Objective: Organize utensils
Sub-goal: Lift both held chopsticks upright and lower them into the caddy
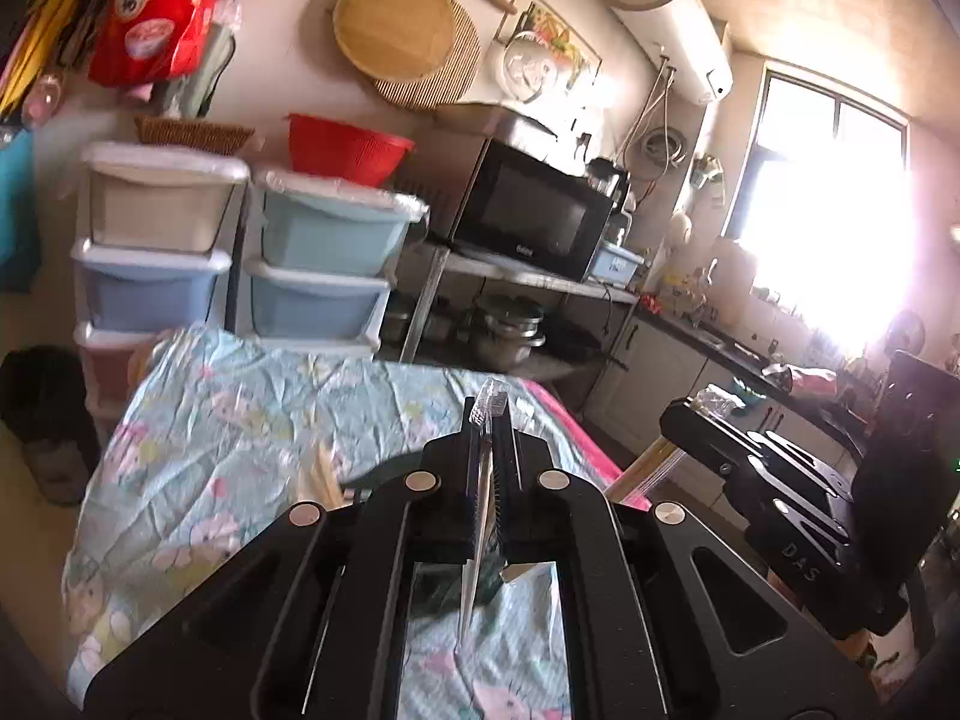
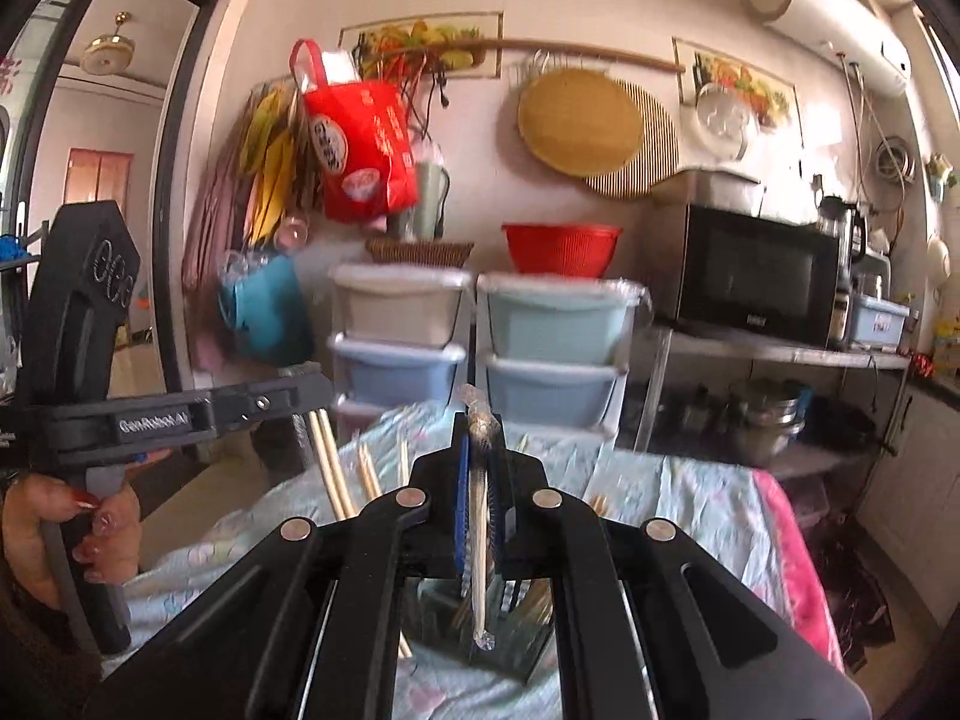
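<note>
Desk [image 1: 240, 420] under a wrinkled floral cloth, kitchen behind: stacked plastic drawers [image 2: 552, 348], red basket [image 2: 561, 249], microwave [image 1: 528, 210], window glare washing out the counter. Dark utensil holder [image 2: 480, 630] on the desk sits mostly hidden behind the jaws, contents unclear. Left gripper [image 1: 487, 420] and right gripper [image 2: 480, 426] raised, near level, jaws each clamped on wrapped chopsticks [image 2: 480, 540]; hand [image 2: 66, 534] squeezes the left handle.
</note>
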Motion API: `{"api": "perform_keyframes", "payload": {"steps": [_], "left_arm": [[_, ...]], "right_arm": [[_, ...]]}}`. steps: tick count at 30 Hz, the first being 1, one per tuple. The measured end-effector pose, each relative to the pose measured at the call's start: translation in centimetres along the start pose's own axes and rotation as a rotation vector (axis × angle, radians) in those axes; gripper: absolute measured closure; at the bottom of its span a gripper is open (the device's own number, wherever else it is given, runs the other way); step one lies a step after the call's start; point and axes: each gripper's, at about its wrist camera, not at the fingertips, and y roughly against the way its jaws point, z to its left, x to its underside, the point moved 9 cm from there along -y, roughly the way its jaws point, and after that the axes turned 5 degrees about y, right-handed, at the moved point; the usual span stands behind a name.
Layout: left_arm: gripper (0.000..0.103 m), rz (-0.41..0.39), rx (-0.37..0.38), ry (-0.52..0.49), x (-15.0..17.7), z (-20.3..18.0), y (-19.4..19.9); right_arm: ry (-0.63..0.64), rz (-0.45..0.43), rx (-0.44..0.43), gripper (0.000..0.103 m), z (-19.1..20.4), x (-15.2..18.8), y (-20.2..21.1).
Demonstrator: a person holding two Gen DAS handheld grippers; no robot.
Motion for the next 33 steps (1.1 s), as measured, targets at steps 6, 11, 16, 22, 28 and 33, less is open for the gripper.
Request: {"api": "perform_keyframes", "payload": {"steps": [6, 11, 16, 22, 28, 33], "left_arm": [[0.101, -0.052, 0.003, -0.015, -2.3, -1.5, -0.4], [0.101, -0.116, -0.024, -0.035, -4.7, -1.8, -0.4], [0.101, -0.142, -0.058, -0.036, -5.6, -0.5, -2.0], [0.101, -0.162, -0.115, -0.034, -4.7, 1.7, -3.9], [0.101, -0.124, -0.136, -0.042, -2.6, 2.8, -6.2], [0.101, -0.1, -0.141, -0.057, -0.9, 3.2, -7.5]], "right_arm": [[0.013, -0.07, 0.028, 0.097, -0.9, -3.0, 0.7], [0.015, -0.11, 0.042, 0.097, -1.6, -4.6, 0.7], [-0.009, -0.135, 0.043, 0.097, -2.4, -4.9, 0.0], [-0.053, -0.12, 0.05, 0.097, -3.6, -3.4, -2.2], [-0.072, -0.055, 0.052, 0.097, -4.0, -0.8, -5.1], [-0.081, -0.009, 0.045, 0.097, -3.6, 1.0, -6.9]]}}
